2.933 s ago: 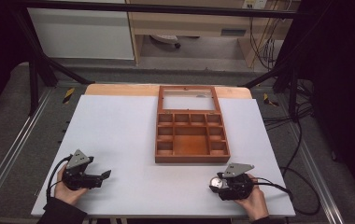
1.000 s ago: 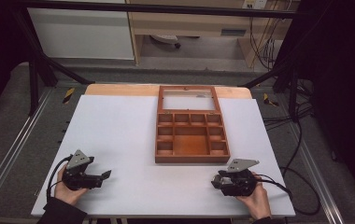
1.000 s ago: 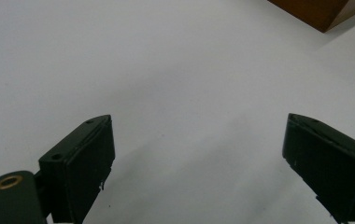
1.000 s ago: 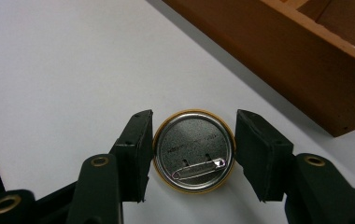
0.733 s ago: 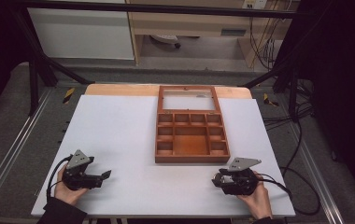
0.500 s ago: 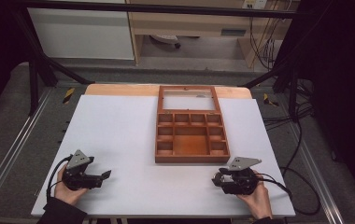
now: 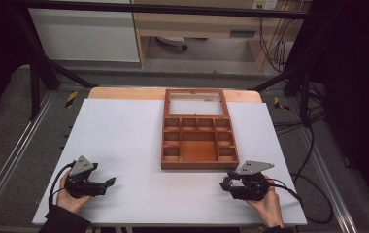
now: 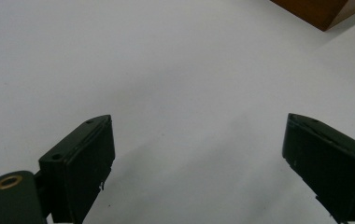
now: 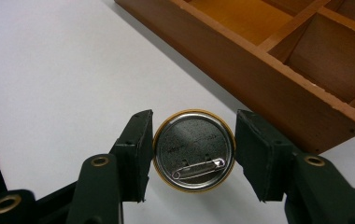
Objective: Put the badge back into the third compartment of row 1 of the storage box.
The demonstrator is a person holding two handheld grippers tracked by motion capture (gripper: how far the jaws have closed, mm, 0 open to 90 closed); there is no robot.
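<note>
A round pin badge lies back-up, its safety pin showing, directly between the jaws of my right claw. The jaws sit at its rim on both sides, closed narrowly around it; whether it is lifted off the white counter I cannot tell. Just ahead and to the right of this claw stands a wooden compartment tray, its near wall close beside the badge. I judge the right hand is the one placed to move it. My left claw rests wide and empty over bare counter, well apart from the badge.
</note>
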